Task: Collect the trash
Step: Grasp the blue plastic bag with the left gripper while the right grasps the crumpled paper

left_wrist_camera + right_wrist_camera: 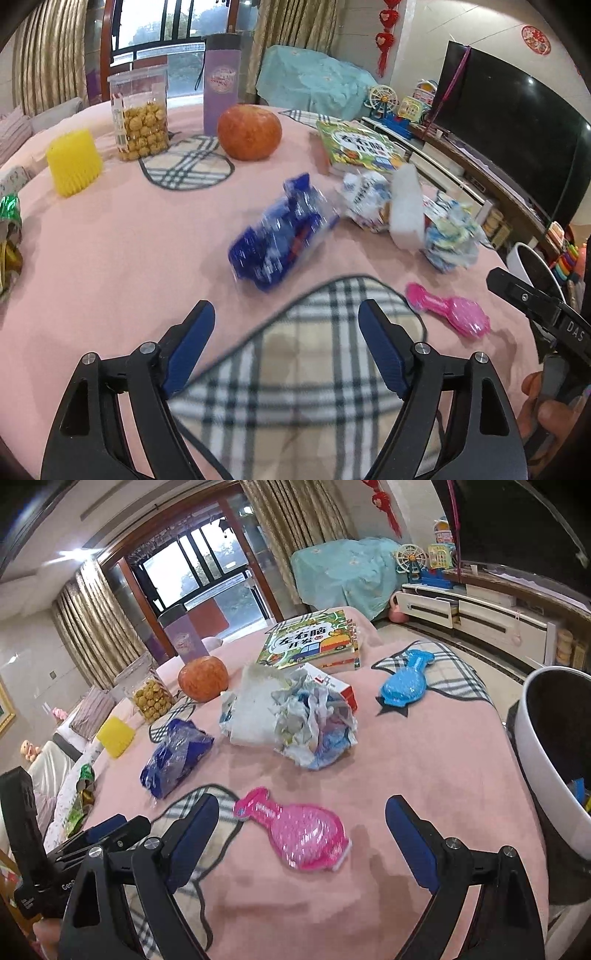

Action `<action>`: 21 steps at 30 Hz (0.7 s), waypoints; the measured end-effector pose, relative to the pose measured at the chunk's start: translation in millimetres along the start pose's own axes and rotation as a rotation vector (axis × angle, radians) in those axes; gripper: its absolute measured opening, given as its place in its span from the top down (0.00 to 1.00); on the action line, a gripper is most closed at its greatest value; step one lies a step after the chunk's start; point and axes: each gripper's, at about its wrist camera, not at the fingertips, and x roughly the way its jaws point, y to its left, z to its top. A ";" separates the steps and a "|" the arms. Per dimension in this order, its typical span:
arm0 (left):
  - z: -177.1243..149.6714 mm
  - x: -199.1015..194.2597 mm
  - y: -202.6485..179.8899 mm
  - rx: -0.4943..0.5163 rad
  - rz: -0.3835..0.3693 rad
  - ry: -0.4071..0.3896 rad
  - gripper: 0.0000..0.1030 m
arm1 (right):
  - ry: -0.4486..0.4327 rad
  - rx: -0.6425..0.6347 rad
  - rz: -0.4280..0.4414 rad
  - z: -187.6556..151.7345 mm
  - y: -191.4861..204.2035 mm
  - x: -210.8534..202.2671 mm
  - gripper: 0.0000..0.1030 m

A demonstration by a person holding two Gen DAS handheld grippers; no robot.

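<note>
The worktop (424, 768), under pink cloth, carries crumpled paper (306, 723) at centre, a blue wrapper (173, 760) at nine o'clock, and a pink packet (299, 834) at six.

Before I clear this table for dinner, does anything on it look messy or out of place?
Yes. A crumpled blue wrapper lies loose on the pink tablecloth, and a heap of crushed paper and packaging sits mid-table beside the picture books. A torn green wrapper hangs at the table's far left edge.
</note>
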 end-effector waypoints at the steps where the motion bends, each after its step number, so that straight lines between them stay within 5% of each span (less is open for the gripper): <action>1: 4.9 3.2 2.0 0.001 0.004 -0.004 0.20 | -0.004 -0.001 -0.002 2.6 -0.3 2.0 0.10; 11: 31.4 40.0 5.0 0.036 0.000 0.022 0.19 | -0.018 0.019 -0.009 25.3 -6.1 31.2 0.10; 13: 30.8 45.7 4.4 0.037 -0.026 0.039 0.33 | -0.016 0.012 -0.017 26.6 -6.2 37.5 0.10; 14: 30.2 49.3 4.4 0.035 -0.040 0.057 0.51 | -0.008 0.008 -0.023 26.6 -6.3 40.8 0.13; 16: 28.1 51.4 4.4 0.030 -0.043 0.068 0.55 | 0.003 0.007 -0.028 25.2 -6.9 44.3 0.28; 18: 25.3 46.4 3.6 0.024 -0.046 0.056 0.61 | 0.020 0.013 -0.026 24.0 -8.8 46.4 0.60; 21: 19.7 36.9 4.1 0.006 -0.058 0.049 0.65 | 0.014 0.013 -0.020 21.3 -12.3 38.7 0.81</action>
